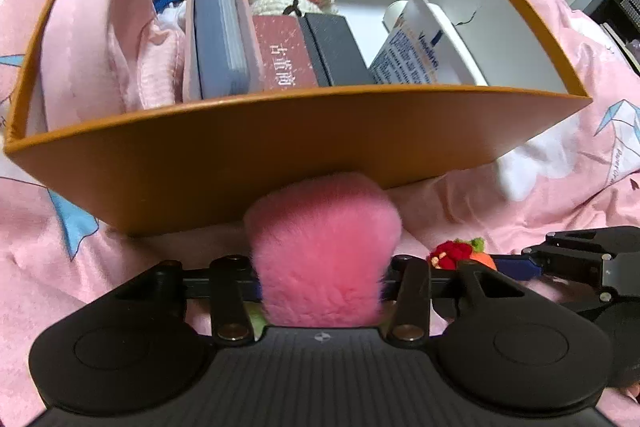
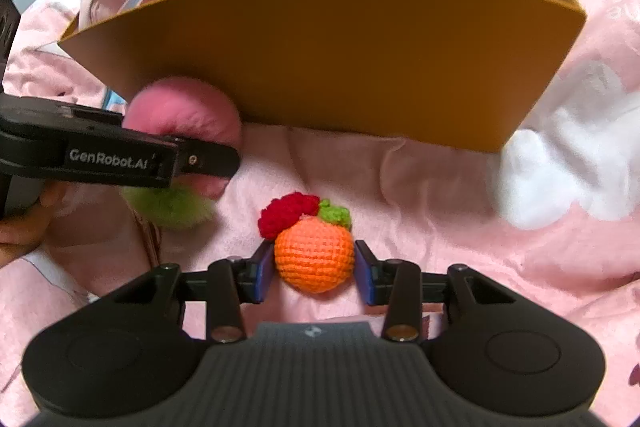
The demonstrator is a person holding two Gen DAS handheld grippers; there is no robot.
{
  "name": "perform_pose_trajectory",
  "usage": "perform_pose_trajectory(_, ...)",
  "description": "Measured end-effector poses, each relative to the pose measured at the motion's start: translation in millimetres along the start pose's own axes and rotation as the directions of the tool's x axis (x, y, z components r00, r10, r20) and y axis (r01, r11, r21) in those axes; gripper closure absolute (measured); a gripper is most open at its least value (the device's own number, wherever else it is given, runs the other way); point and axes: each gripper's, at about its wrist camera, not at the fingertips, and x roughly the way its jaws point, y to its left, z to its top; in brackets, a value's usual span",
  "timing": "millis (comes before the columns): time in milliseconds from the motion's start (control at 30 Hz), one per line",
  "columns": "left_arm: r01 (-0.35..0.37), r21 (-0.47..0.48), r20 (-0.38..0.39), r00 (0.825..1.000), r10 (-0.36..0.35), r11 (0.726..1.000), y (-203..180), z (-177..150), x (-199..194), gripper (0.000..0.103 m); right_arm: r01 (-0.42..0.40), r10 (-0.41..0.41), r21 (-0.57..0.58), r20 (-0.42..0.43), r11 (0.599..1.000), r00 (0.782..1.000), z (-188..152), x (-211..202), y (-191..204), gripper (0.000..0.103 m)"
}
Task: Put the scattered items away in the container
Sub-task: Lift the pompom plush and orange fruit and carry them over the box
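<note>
right gripper (image 2: 314, 269): jaws apart, one either side of the crochet orange (image 2: 314, 255), which lies on the pink bed cover (image 2: 420, 187); pads just beside it, and contact cannot be confirmed. left gripper (image 1: 320, 279): jaws clamped on the pink fluffy toy (image 1: 322, 247), held just before the near wall of the cardboard box (image 1: 280, 155), below its rim. the right wrist view shows a green tuft under that toy. both grippers point forward at the box, side by side, left slightly ahead. inside the box: pink cloth, card holder, two small boxes, lotion tube, crochet bouquet, plush dog. judgement: task mostly done; these two items remain outside.
</note>
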Motion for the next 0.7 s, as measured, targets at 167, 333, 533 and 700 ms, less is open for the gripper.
perform_pose_trajectory(167, 0.011, 0.014, 0.021, 1.0, -0.012, 1.0, -6, -3, -11, 0.053, -0.01, 0.009, 0.011, 0.046, 1.0, 0.999, -1, -13, -1, 0.059)
perform_pose_trajectory(333, 0.039, 0.03, 0.047, 0.998, -0.04, 0.999, -11, -3, -26, 0.053, -0.017, 0.013, 0.036, 0.106, 0.999, 0.994, -2, -30, -5, 0.059)
perform_pose_trajectory(533, 0.078, 0.062, 0.078, 0.993, -0.082, 0.995, -22, -3, -46, 0.053, -0.023, 0.011, 0.062, 0.186, 0.998, 0.982, -4, -57, -17, 0.059)
perform_pose_trajectory(700, 0.109, 0.107, 0.118, 0.986, -0.122, 0.988, -35, -1, -67, 0.053, -0.054, 0.032, 0.078, 0.256, 0.995, 0.966, 1, -82, -18, 0.059)
